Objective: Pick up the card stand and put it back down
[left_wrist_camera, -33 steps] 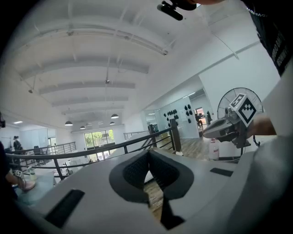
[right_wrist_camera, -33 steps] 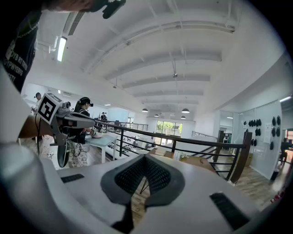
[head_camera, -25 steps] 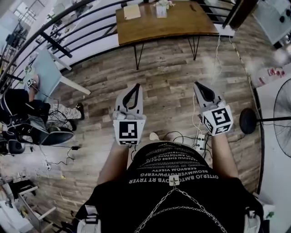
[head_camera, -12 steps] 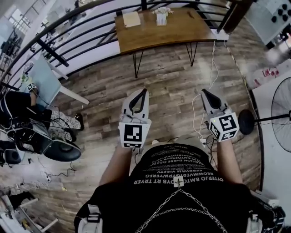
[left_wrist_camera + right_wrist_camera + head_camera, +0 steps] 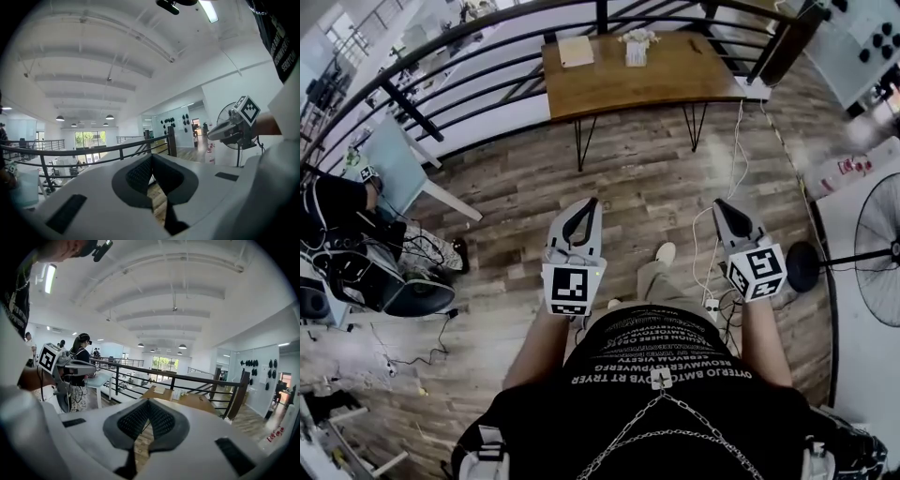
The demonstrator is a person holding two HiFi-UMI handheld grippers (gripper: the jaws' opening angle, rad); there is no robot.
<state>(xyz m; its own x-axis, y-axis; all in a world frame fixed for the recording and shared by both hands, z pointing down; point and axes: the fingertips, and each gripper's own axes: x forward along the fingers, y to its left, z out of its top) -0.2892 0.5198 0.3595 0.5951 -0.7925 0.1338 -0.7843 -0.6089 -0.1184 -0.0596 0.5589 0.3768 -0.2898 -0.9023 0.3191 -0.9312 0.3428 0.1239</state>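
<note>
**Well, the card stand is sitting far ahead of two empty grippers**

On the left, the white plastic left gripper (image 5: 591, 204) with its black-and-white marker cube is pointing forward over the grey-brown wooden plank floor (image 5: 637, 159). Its jaws are pressing together at the tips, with nothing between them.

Ahead, the long brown wooden table (image 5: 694, 70) on thin black legs is standing by the black metal railing (image 5: 179, 376), its long side running left to right. A pale flat pad (image 5: 575, 51) is lying on its left part. Near it, by the middle of the far edge, the small white upright card stand (image 5: 636, 47) is standing with something pale poking out on top. It is showing too small to tell which way its long side runs.

On the right, the white plastic right gripper (image 5: 719, 202) is also pointing forward, jaws pressed together on nothing.

Both grippers are hanging well apart from the card stand, so I think walking closer is coming first. The left gripper is looking a little nearer.
</note>
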